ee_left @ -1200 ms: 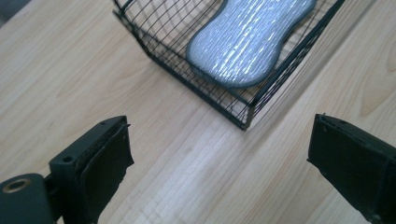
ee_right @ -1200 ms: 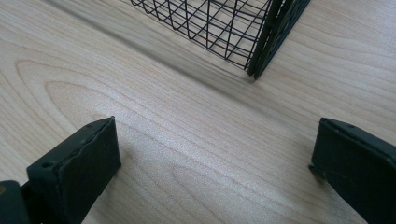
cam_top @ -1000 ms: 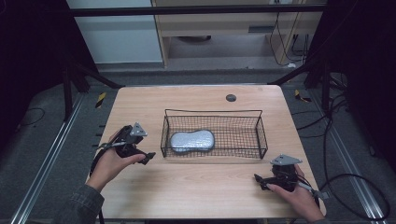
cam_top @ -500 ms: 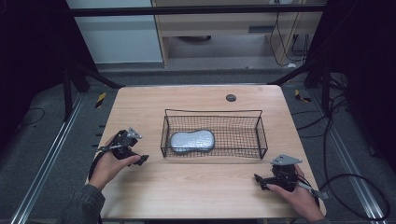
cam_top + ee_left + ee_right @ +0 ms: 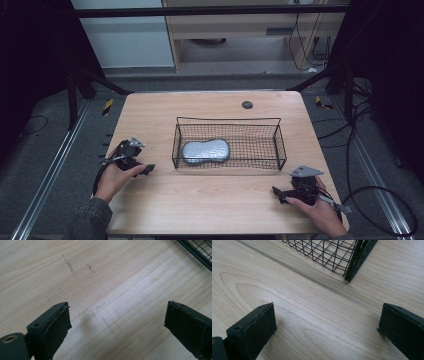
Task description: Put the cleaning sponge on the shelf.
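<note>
The left tool (image 5: pixel 149 169) lies low over the wooden surface (image 5: pixel 210 200), held in the person's left hand (image 5: pixel 114 179) near the left edge; its jaws stand apart with nothing between them, and its own view looks down on bare wood grain with a corner of the wire basket (image 5: pixel 197 251) at the upper right; to the right of it, well apart, the black wire basket (image 5: pixel 227 162) stands at the middle of the surface; inside it, toward its left end, a grey oblong pouch (image 5: pixel 206 150) lies flat on the mesh floor; farther right, near the front right corner, the right hand (image 5: pixel 320 212) holds the right tool (image 5: pixel 276 191) low over the wood, jaws apart and empty, pointing left; its view shows the basket's corner (image 5: pixel 352 262) just ahead.
</note>
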Motion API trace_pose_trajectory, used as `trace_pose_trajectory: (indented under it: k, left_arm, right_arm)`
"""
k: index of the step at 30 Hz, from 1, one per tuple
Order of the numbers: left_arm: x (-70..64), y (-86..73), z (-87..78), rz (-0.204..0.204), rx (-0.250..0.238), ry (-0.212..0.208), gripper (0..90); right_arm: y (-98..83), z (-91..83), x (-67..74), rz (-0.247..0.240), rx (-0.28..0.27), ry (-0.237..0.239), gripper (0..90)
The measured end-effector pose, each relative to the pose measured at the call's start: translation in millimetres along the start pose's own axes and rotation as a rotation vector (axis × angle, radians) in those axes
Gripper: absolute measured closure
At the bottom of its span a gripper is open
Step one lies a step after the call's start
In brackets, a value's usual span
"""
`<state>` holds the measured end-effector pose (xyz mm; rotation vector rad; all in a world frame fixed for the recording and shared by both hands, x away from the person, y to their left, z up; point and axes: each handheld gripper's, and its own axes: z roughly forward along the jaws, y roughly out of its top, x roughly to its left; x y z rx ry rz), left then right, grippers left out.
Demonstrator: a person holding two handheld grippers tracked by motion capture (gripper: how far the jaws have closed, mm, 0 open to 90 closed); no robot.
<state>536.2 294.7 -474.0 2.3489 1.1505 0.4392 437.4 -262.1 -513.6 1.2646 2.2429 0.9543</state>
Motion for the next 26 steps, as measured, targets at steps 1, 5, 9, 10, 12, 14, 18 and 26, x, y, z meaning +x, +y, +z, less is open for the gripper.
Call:
trace_pose_trajectory:
  k: [1,5,9,10,12,14,18,26]
  left_arm:
    - [1.7,-1.2,2.0,-0.021,-0.016,-0.005,5.4]
    - [4.0,-2.1,6.4,-0.041,-0.028,-0.007,4.8]
    - [9.2,-6.0,14.8,-0.082,-0.055,-0.018,4.0]
    - [9.2,-6.0,14.8,-0.082,-0.055,-0.018,3.9]
    - [10.9,-10.4,21.0,-0.094,-0.076,-0.011,3.3]
    - [10.6,-11.5,22.1,-0.093,-0.091,-0.004,1.8]
    - [11.6,-14.9,25.6,-0.086,-0.139,0.001,0.0]
    - [11.6,-20.1,28.2,-0.098,-0.201,0.011,0.0]
  right_arm:
    - [0.0,0.0,0.0,0.0,0.0,0.0,1.2]
    - [0.0,0.0,0.0,0.0,0.0,0.0,1.3]
    - [0.0,0.0,0.0,0.0,0.0,0.0,1.2]
    - [0.0,0.0,0.0,0.0,0.0,0.0,1.2]
    - [0.0,-0.1,0.0,0.0,0.001,0.0,1.2]
    - [0.0,0.0,-0.1,0.0,0.0,0.0,1.2]
    - [0.0,0.1,-0.1,0.0,-0.001,0.001,1.2]
    - [0.1,0.3,-0.1,-0.001,-0.001,0.002,1.1]
